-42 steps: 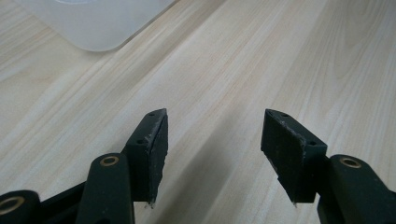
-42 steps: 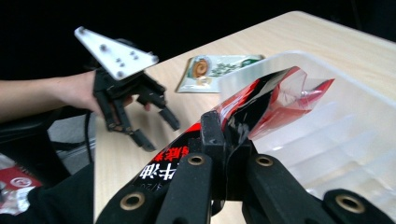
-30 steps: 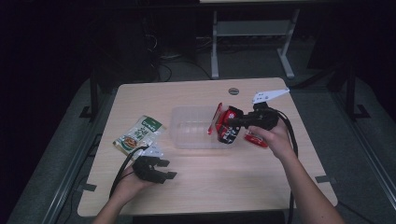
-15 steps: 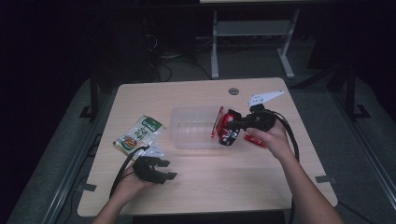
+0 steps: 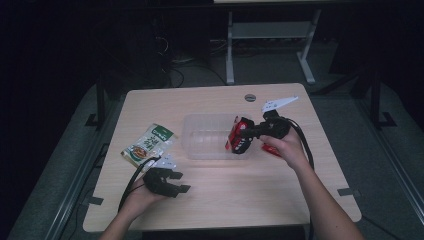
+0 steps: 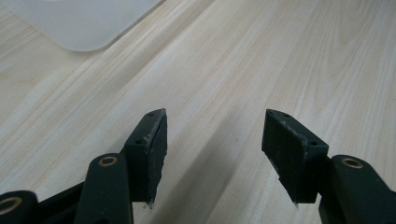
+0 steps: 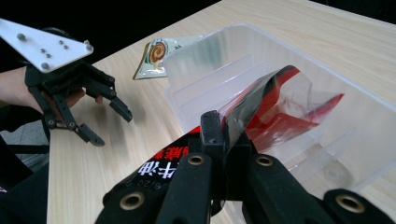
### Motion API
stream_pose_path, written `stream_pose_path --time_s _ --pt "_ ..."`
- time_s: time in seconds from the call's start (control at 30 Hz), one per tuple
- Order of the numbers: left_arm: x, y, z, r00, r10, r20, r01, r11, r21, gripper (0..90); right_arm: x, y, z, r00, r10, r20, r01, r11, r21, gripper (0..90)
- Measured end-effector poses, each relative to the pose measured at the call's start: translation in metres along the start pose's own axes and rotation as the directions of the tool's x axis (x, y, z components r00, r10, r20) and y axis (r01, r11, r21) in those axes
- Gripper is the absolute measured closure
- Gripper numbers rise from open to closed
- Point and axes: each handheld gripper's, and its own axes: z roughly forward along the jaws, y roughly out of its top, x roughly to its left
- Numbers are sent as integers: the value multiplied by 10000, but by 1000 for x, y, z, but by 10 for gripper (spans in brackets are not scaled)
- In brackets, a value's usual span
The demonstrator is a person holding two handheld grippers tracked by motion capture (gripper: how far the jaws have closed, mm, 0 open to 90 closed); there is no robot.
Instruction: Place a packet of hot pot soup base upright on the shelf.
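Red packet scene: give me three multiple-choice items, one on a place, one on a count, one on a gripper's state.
1. Where is the red packet?
A. at the right end of the clear tub
B. flat beside the green packet
C. under the left gripper

2. How many packets lie flat on the table, away from both grippers?
A. none
B. one
C. three

3. How do the right gripper's jaws stand?
A. wide open
B. shut on nothing
C. shut on the red packet

Key: 1 A, the packet hangs over the tub's right end; 2 B, the green one alone; 3 C, the jaws pinch its edge.
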Motion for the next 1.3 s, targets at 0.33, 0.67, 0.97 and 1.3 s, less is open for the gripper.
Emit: stream_pose_path --time_s 0.33,0.67,0.97,1.3 --pt "-1 -1 -1 10000 -70 40 70 10000 -24 402 -6 2 24 9998 148 -158 -143 9994 321 900" --pt "-1 -1 1 10000 42 70 -42 9999 119 402 -11 -1 35 9997 255 15 -256 9983 532 900" --pt "-1 -1 2 9999 105 104 -107 9997 231 402 -16 -3 40 9986 517 91 -520 9975 471 898" --pt "-1 -1 3 9999 107 130 -109 9997 196 400 -15 0 37 9978 568 339 -576 9981 232 768"
